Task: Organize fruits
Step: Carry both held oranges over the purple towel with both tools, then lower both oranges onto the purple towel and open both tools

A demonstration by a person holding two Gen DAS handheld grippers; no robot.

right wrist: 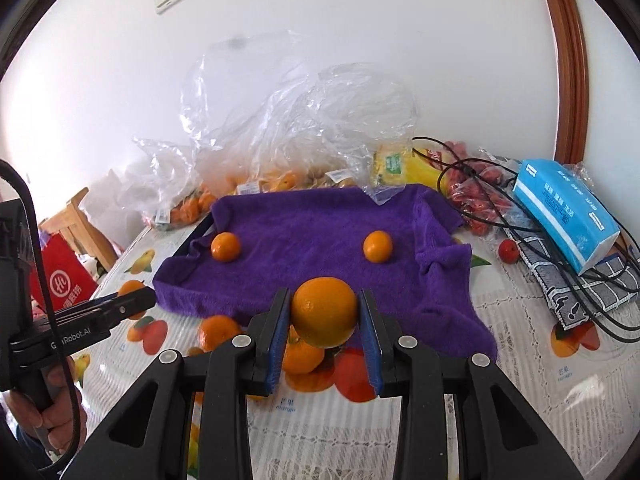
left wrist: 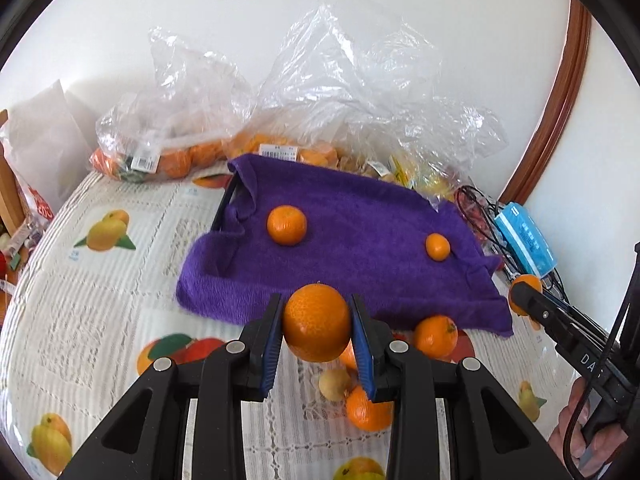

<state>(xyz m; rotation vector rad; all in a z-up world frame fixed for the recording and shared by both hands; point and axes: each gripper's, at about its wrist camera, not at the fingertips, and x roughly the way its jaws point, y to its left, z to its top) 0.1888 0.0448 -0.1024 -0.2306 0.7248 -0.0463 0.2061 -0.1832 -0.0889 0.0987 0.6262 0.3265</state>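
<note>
My left gripper [left wrist: 317,322] is shut on an orange mandarin [left wrist: 316,320], held above the table in front of a tray lined with a purple towel [left wrist: 360,240]. Two mandarins lie on that towel, one at the left [left wrist: 286,225] and a smaller one at the right [left wrist: 437,247]. My right gripper [right wrist: 324,314] is shut on another orange [right wrist: 324,311], also raised before the purple towel [right wrist: 312,232]. Loose mandarins [left wrist: 435,336] and a small pale fruit [left wrist: 335,384] lie on the tablecloth under the grippers. Each gripper shows at the edge of the other's view.
Clear plastic bags of oranges [left wrist: 168,152] stand behind the tray against the white wall. A blue tissue pack [right wrist: 564,212], black cables [right wrist: 520,216] and red fruit [right wrist: 509,252] lie at the right. A red bag [right wrist: 60,280] and a wooden chair [right wrist: 76,220] are at the left.
</note>
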